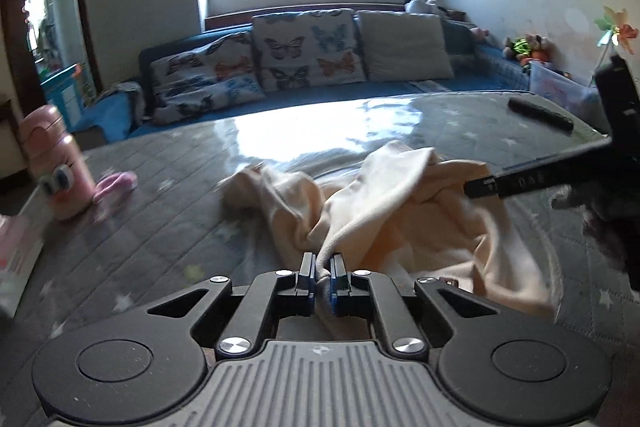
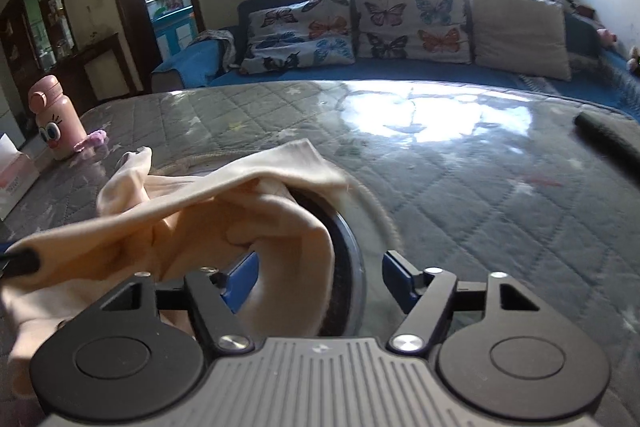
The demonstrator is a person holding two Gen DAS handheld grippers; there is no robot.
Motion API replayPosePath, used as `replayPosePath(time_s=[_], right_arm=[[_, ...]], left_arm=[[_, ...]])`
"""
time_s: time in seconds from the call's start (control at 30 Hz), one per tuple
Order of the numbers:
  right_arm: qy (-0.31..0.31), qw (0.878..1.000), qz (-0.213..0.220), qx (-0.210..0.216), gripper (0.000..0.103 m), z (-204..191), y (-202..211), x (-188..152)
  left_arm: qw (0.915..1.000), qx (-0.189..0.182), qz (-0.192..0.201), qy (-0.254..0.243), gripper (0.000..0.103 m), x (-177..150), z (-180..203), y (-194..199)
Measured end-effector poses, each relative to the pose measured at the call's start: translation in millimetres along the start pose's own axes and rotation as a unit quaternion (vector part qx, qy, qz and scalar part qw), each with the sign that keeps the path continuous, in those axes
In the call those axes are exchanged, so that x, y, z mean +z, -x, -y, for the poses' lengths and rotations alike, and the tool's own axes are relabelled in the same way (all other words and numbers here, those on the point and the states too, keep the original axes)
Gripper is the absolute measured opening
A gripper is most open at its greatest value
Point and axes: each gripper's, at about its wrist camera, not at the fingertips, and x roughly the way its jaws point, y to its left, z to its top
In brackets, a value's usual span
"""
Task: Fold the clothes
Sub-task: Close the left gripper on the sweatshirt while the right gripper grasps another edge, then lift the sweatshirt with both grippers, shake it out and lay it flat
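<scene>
A cream-coloured garment point(image 1: 400, 211) lies crumpled on the grey quilted table cover point(image 1: 160, 219). My left gripper point(image 1: 323, 269) is shut on a bunched fold of the garment at its near edge. In the left wrist view the right gripper point(image 1: 478, 187) reaches in from the right, its tip at the garment's right side. In the right wrist view my right gripper point(image 2: 320, 271) is open, its blue pads point(image 2: 242, 277) wide apart, with a fold of the garment point(image 2: 224, 219) lying between the jaws. The left gripper's tip point(image 2: 22, 261) shows at the left edge.
A pink bottle with a cartoon face point(image 1: 56, 163) and a pink hair tie point(image 1: 116, 185) stand at the table's left, beside a tissue box point(image 2: 14, 179). A black remote point(image 1: 540, 113) lies far right. A blue sofa with butterfly cushions point(image 1: 308, 49) is behind the table.
</scene>
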Motion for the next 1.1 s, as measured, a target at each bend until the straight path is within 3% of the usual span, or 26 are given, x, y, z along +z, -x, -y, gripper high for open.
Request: replayPosePath(time_s=[0.1,0.13,0.2,0.3,0.43,0.63,0.8,0.87,0.93,1.1], right_arm=[[0.012,1.000,0.000,0.002,0.065,-3.4,-12.0,3.3],[0.015,1.000,0.000,0.003,0.056,-4.4,-16.0,4.4],[0.009,1.000,-0.007,0.016,0.050,-4.6,-22.2,6.4],[0.008,1.000,-0.004,0.028,0.031,-6.2,-21.3,6.5],[0.012,0.999,0.004,0.030,0.017,-8.5,-14.2,5.5],[0.015,0.999,0.015,0.029,0.009,-7.6,-3.9,9.1],[0.015,0.999,0.021,0.029,0.006,-5.8,-0.3,10.0],[0.017,0.999,0.018,0.033,0.006,-5.7,-2.2,8.5],[0.028,0.999,0.015,0.033,0.011,-7.6,-5.5,8.2],[0.049,0.998,0.016,0.034,0.011,-14.3,-11.7,8.1]], left_arm=[[0.9998,0.010,-0.012,0.009,0.008,-7.7,-11.3,2.0],[0.9997,0.012,-0.020,0.011,0.008,-9.9,-15.0,1.3],[0.9995,0.008,-0.028,0.008,0.009,-9.8,-16.5,-0.1],[0.9997,0.005,-0.020,-0.010,0.013,-2.6,-7.8,-0.4],[0.9988,-0.014,0.003,-0.048,0.044,14.9,15.7,-8.5],[0.9928,-0.038,-0.018,-0.112,0.051,34.4,54.8,-51.8],[0.9900,-0.017,-0.053,-0.130,0.046,40.5,70.8,-94.7],[0.9899,-0.012,-0.059,-0.128,0.024,39.4,70.5,-102.7],[0.9905,-0.008,-0.057,-0.125,0.010,38.4,68.1,-105.3],[0.9945,0.009,-0.027,-0.100,0.006,42.1,52.1,-89.8]])
